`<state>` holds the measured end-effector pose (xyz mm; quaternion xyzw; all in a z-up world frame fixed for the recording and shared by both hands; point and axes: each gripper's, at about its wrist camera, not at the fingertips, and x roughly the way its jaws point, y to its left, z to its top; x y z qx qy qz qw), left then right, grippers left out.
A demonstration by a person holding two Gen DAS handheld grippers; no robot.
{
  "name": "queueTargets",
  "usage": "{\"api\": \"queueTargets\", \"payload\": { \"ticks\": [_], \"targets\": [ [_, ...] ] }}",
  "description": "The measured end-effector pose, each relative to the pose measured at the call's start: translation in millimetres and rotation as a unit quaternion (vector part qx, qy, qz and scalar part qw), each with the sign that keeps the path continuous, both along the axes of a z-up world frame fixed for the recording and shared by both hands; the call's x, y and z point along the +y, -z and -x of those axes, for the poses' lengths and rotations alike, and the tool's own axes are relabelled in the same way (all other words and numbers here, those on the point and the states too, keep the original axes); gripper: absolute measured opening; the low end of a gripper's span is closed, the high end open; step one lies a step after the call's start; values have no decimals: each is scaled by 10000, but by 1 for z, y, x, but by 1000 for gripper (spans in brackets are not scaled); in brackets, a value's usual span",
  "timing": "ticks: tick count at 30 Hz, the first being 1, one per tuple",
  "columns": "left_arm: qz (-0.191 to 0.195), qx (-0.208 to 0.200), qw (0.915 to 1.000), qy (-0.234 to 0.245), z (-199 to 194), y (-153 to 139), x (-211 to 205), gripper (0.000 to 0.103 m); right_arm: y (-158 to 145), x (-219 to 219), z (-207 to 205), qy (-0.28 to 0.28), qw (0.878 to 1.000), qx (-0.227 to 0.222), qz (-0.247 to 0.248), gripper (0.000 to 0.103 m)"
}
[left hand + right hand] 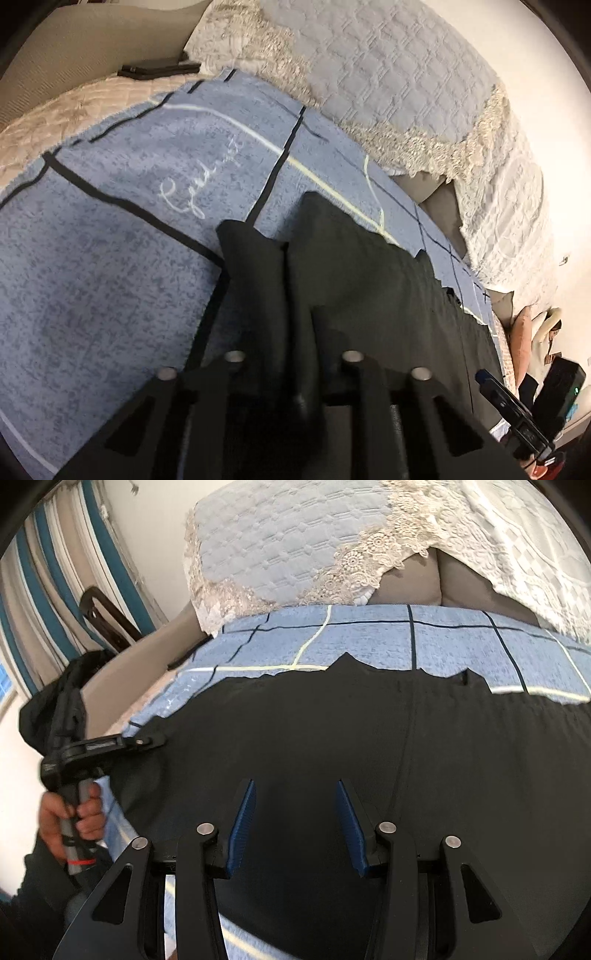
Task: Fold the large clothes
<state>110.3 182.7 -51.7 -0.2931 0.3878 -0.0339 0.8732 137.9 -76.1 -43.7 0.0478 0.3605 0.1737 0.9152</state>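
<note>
A blue checked cover (369, 642) was spread over the sofa; on it, the black garment (314, 731) was pinched by the left hand-held gripper (295, 236) for folding, while the right hand-held gripper (295, 819) was held open above it.

Blue checked sheet (369, 642) beneath lace-edged quilted covers (280, 542); striped curtain (48, 572) at left.

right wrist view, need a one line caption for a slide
Right gripper open above a black garment spread on a blue checked blanket, left gripper at its left edge.
</note>
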Motion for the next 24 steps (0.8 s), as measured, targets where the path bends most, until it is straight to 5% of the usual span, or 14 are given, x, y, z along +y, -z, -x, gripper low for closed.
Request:
{"api": "queueTargets", "payload": {
  "ticks": [4,9,15,24],
  "targets": [
    [-116,-259,9996,95,4,-11,-7,12,13,16,-31,16,9990,340,281,32],
    [49,-488,9986,175,9,-18,-7,11,7,30,-39,-84,9996,188,206,25],
    [630,-584,9960,259,10,-25,-4,10,33,56,-48,-448,9961,573,509,22],
    [418,-847,9926,766,14,-98,-58,10,13,14,13,-310,9989,277,-225,22]
  ]
}}
